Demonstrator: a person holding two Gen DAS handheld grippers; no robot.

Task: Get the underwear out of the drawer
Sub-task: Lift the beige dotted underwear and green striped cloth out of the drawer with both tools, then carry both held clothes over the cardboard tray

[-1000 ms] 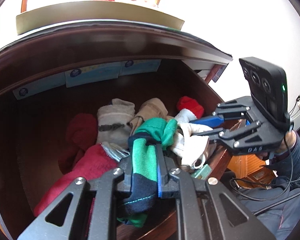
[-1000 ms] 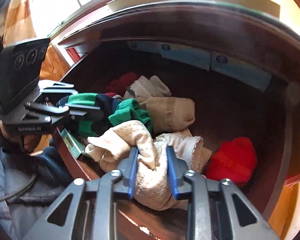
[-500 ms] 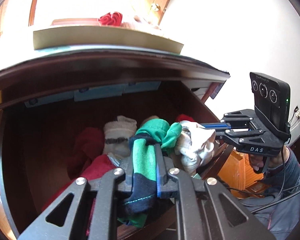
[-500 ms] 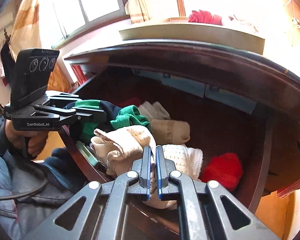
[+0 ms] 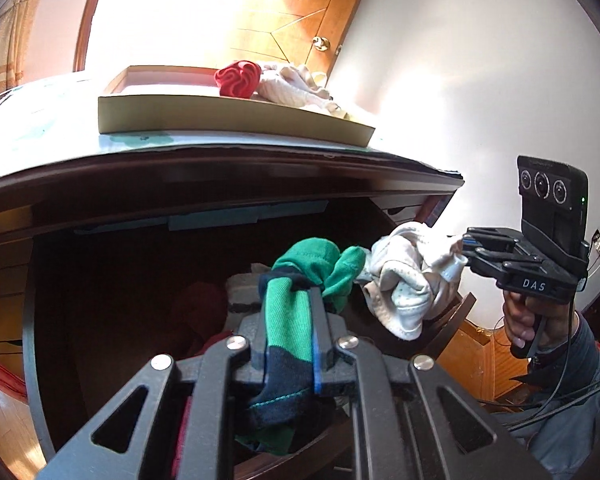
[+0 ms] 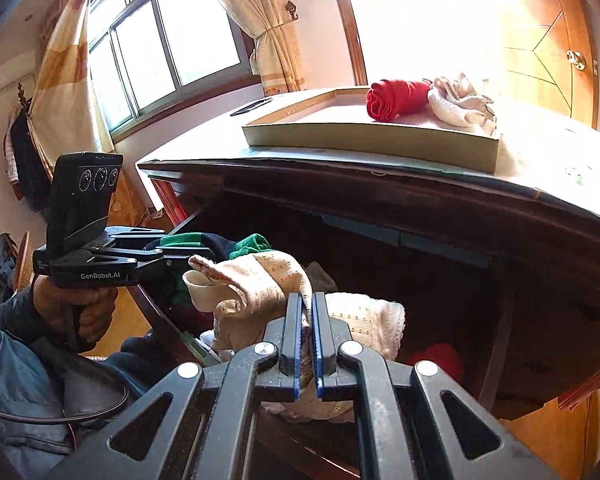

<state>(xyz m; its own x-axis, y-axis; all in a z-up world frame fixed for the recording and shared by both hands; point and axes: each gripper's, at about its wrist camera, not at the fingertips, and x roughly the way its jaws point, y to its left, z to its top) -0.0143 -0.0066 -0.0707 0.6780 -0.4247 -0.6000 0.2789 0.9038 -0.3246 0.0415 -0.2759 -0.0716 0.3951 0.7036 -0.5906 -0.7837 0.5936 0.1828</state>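
My left gripper [image 5: 290, 300] is shut on green and navy underwear [image 5: 288, 320] and holds it above the open dark wooden drawer [image 5: 40, 360]. My right gripper [image 6: 306, 300] is shut on cream dotted underwear [image 6: 260, 280], lifted above the drawer's front. In the left wrist view the right gripper [image 5: 466, 252] shows at the right with the cream underwear [image 5: 404, 280]. In the right wrist view the left gripper [image 6: 172, 256] shows at the left with the green underwear [image 6: 248, 244]. Red clothes [image 6: 436, 360] remain in the drawer.
A shallow cardboard tray [image 5: 228, 116] stands on the dresser top with a rolled red garment [image 5: 236, 78] and a cream garment [image 5: 292, 88] in it. The same tray [image 6: 360, 136] shows in the right wrist view. A window [image 6: 160, 48] and curtain are behind.
Both grippers have risen out of the drawer with their garments. The right gripper closed tight on the cream underwear. The dresser top and tray have come into fuller view.
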